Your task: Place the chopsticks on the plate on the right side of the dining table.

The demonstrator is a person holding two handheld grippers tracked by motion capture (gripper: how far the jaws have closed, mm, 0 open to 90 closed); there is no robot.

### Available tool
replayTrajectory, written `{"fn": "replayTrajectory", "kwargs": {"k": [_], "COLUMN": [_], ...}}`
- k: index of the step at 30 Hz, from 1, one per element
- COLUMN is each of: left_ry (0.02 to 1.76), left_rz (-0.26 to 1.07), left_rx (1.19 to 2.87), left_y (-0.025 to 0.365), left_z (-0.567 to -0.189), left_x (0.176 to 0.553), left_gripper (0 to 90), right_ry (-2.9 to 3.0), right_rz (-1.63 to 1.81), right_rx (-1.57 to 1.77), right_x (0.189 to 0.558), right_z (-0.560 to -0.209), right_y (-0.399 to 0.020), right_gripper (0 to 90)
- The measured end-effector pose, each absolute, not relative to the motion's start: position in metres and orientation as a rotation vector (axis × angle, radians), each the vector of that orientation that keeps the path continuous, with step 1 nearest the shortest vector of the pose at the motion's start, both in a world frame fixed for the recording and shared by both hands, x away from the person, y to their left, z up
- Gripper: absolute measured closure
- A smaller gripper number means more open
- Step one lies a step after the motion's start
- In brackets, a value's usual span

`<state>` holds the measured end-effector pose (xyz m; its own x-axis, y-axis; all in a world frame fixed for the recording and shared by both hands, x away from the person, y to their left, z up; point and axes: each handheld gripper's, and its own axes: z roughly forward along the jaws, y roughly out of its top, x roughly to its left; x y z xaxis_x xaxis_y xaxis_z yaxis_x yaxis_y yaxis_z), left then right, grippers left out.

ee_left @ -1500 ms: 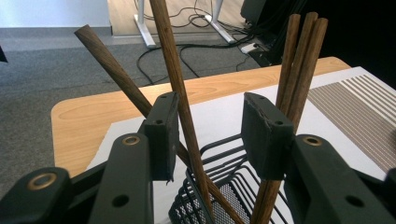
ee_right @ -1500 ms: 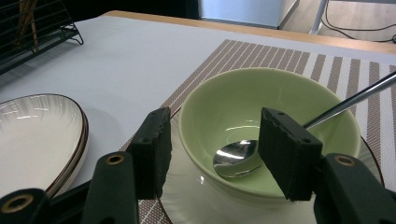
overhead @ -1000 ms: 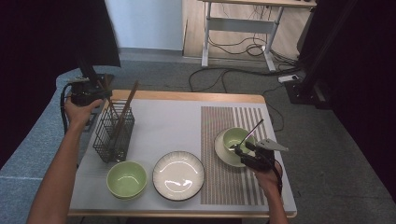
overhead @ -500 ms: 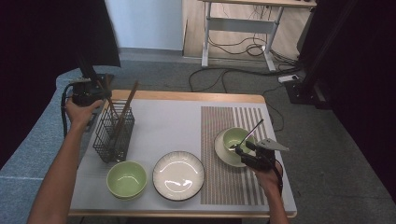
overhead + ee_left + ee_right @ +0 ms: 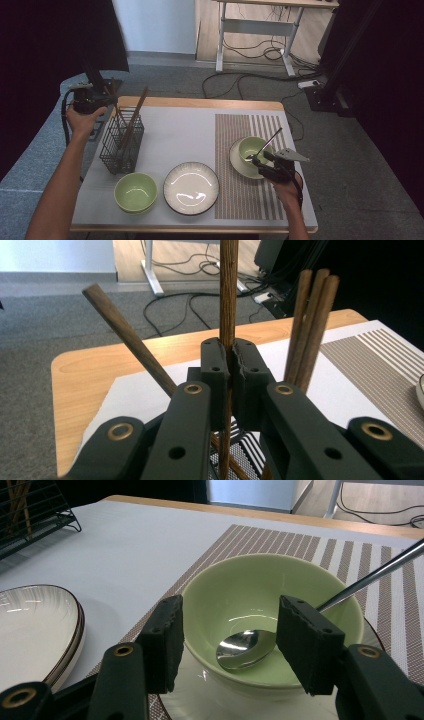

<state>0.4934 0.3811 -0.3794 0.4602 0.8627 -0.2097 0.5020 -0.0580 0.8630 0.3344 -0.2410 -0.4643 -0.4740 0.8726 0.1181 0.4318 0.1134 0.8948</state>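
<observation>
A black wire basket (image 5: 121, 140) at the table's left holds several brown wooden chopsticks (image 5: 135, 117). My left gripper (image 5: 102, 100) sits at their tops. Its jaws have just been closing and now pinch one upright chopstick (image 5: 229, 290) between the pads (image 5: 216, 362). Other chopsticks (image 5: 310, 325) lean beside it. My right gripper (image 5: 257, 161) stands open at the near side of a green bowl (image 5: 240, 587) on a white saucer (image 5: 237, 162). A metal spoon (image 5: 242, 650) lies in that bowl, its handle pointing up to the right. The right gripper (image 5: 232, 612) touches nothing.
A second green bowl (image 5: 135, 191) and a white ribbed plate (image 5: 191, 187) sit at the front of the white mat. A striped placemat (image 5: 250, 200) lies under the right bowl. Desk legs and cables (image 5: 250, 50) lie on the floor beyond the table.
The left hand has edged slightly at the chopstick tops. The right hand and the dishes stay as they were.
</observation>
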Motion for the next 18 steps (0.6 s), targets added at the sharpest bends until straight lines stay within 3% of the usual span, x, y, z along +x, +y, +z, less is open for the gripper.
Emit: {"fn": "replayTrajectory", "kwargs": {"k": [18], "left_ry": [1.091], "left_rz": [0.541], "left_rx": [1.677], "left_y": [0.383], "left_z": [-0.349], "left_x": [0.462], "left_gripper": [84.7], "right_ry": [1.940], "right_rz": [1.343], "right_rx": [1.255], "right_x": [0.333], "right_z": [-0.461], "right_y": [-0.241], "right_gripper": [44.6]}}
